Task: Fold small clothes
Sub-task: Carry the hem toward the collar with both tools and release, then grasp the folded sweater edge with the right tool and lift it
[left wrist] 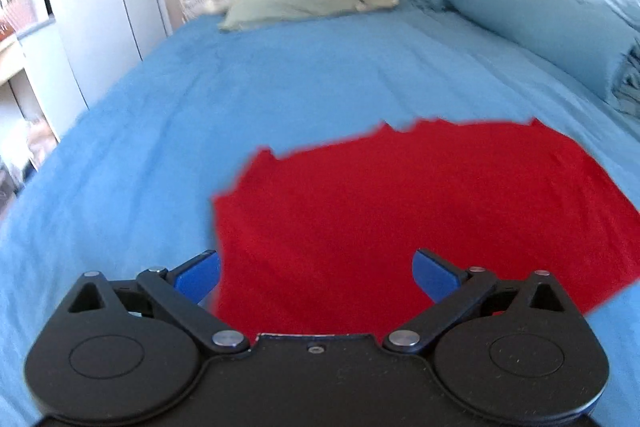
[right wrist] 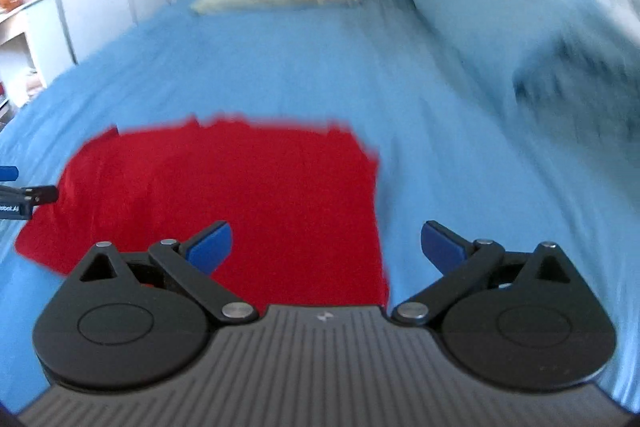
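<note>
The red garment (left wrist: 420, 211) lies flat on the bed (left wrist: 200, 107). Left gripper (left wrist: 316, 275) and right gripper (right wrist: 326, 247) hover above it, fingers wide, empty. Pinching the bedsheet along with the cloth could drag both.

The left gripper (left wrist: 316, 273) has blue fingertips (left wrist: 200, 277) on black link arms with silver screws and round black housings. The right gripper (right wrist: 326, 247) looks alike, with a grey ribbed body bearing a small white mark.

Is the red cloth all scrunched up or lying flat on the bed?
Lying flat. The red cloth spreads smoothly over the blue bedsheet, with no bunching. Whether it is already folded underneath, cannot tell.
</note>
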`<state>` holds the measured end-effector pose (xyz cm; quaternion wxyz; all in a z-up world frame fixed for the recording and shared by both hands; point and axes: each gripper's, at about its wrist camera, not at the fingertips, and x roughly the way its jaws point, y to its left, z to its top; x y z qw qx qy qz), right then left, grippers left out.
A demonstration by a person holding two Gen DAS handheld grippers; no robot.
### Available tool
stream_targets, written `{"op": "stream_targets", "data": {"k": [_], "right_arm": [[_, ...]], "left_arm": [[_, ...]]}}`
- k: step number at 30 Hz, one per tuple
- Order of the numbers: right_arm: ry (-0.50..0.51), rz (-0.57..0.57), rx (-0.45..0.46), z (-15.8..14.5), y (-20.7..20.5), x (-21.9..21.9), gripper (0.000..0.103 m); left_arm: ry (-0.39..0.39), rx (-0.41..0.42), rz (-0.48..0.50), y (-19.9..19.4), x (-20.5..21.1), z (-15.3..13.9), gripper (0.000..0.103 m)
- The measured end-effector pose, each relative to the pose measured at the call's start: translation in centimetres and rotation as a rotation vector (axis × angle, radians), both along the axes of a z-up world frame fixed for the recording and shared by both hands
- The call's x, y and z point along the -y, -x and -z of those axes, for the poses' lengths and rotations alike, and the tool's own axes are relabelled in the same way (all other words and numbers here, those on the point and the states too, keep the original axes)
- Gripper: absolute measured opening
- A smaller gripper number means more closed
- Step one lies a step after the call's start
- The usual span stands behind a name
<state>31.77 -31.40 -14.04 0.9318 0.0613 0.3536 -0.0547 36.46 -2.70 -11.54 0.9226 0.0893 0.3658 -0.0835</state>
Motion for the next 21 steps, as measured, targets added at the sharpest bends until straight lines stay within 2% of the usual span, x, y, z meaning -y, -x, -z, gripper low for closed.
{"op": "stream_targets", "data": {"k": [4,5,7,13,15,18,21], "right_arm": [[-0.174,0.139,-0.087,4.8,2.3,0.8,0.103],[-0.252,0.184,-0.103,6.1,2.7,1.3,0.103],[-0.346,0.225,-0.081,7.7,3.8,1.8,0.103],[-0.398,0.295,0.052,10.0,3.3,1.9,0.103],[-0.42,0.311,0.081,10.1,2.5,2.5,0.091],[-0.44,0.33,0.09,10.4,1.2,3.5,0.086],[-0.47,0.344,0.098,11.2,0.3,4.4,0.086]], "left_arm": [[0.048,-0.074,0.056,1.4,2.2,1.8,0.103],[0.048,-0.08,0.063,1.6,2.7,2.2,0.103],[0.05,-0.076,0.07,2.1,3.5,2.4,0.103],[0.102,-0.081,0.075,1.2,5.0,2.5,0.103],[0.119,-0.083,0.072,1.1,5.2,2.5,0.103],[0.149,-0.091,0.069,0.4,5.3,2.7,0.103],[0.171,-0.106,0.059,-0.1,5.3,2.9,0.103]]}}
